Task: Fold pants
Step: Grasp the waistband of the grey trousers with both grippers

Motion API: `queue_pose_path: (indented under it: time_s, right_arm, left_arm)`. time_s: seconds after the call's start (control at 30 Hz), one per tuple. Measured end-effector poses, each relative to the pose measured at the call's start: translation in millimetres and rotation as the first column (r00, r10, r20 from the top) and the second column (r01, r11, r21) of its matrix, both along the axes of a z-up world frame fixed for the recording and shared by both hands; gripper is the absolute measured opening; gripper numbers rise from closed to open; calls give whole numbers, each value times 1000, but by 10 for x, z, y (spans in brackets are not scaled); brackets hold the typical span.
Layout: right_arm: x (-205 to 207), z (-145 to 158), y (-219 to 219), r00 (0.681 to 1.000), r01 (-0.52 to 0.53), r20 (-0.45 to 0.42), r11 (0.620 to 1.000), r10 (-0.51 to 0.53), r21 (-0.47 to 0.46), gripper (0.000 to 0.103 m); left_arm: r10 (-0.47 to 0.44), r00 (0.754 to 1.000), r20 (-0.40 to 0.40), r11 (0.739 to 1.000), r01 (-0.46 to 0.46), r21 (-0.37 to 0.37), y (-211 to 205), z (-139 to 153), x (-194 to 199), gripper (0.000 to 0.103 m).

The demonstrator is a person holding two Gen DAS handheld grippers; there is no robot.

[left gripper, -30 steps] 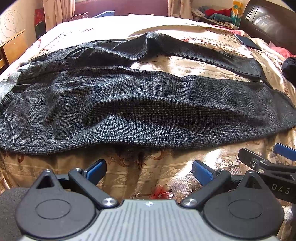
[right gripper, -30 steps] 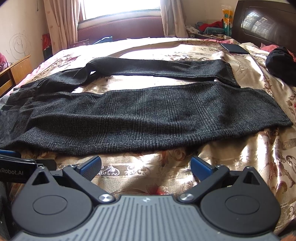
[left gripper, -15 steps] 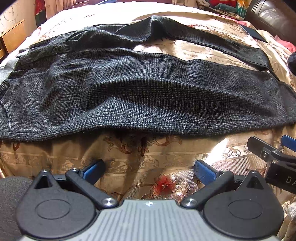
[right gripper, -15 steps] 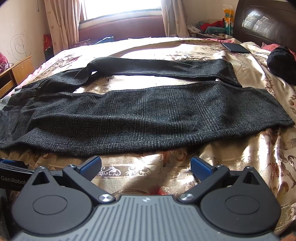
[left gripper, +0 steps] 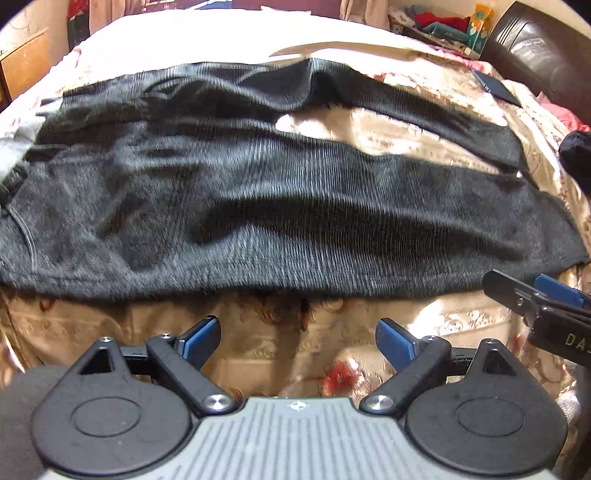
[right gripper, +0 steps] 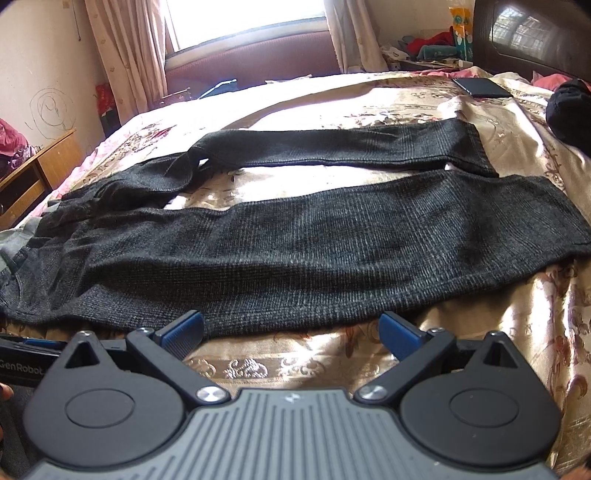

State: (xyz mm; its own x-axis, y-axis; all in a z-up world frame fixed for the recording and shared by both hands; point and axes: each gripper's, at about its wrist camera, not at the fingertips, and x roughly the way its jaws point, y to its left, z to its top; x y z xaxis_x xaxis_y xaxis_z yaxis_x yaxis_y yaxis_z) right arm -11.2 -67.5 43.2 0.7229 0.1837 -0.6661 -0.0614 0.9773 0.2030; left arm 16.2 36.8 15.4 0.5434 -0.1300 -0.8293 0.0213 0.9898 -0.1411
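Both grippers have pushed forward toward the pants [right gripper: 295,236] since a second ago; the right gripper [right gripper: 291,330] now has its left fingertip [right gripper: 183,329] overlapping the near hem line of the cloth in its own view, while the left view has blurred with motion. Dark grey checked pants lie spread flat across the bed [right gripper: 369,99], waist toward the left edge, both legs stretched toward the right edge. Near leg runs along the bed's front edge; the far leg [right gripper: 343,146] lies apart from it, with a strip of gold flowered bedspread [right gripper: 280,184] showing between them. Left gripper [left gripper: 297,341] hovers over bare bedspread just short of the near leg, jaws spread wide with nothing between them. Right gripper's jaws also stand wide apart, empty. In the left view the right gripper [left gripper: 543,295] shows at the right side. Farther off, a dark flat phone-like item [right gripper: 480,87] lies near the far right corner, a black bundle [right gripper: 569,110] at the right edge, and a curtained window [right gripper: 243,22] behind the bed.
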Motion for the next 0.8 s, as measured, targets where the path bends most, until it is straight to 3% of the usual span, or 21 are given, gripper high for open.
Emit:
queue_pose_path:
  time_s: [0.17,0.3,0.4,0.53,0.6,0.67,0.73,0.8]
  right_arm:
    - [596,272,298,987,-157,21,987,158,-44,97]
    - [1473,468,627,937,-339,34,930,347,-139,93]
    - [2280,525,879,885,-452,26,871,465,-190,89]
    - [3232,418,1293,799,-580,7,773,602,-258,88]
    - [3564,287,1509,757,-637,-39,725,652,-262,88]
    - [3820,113,1689,728,-678,-88,693,680,-246,87]
    - [4012,-37,1829,710,-699,-119,674,694,-240,87]
    - [4120,-164,1925,678,-733,-169,642,715,-223,87]
  left_arm:
    - [-93,974,207,982,55,180,472,518,290,103]
    - [-125,961,248,950,43,310,1140,648,973,103]
    - [-134,965,223,914,33,404,1704,602,1577,103]
    - [-83,977,198,910,-7,415,2473,505,2267,93]
    - [-51,985,167,928,-15,372,2810,415,2498,86]
    - [-53,992,111,941,12,339,3028,267,2652,80]
    - [-77,996,49,933,55,357,3090,103,2729,79]
    - [-102,995,-7,941,99,323,3153,-21,2764,80]
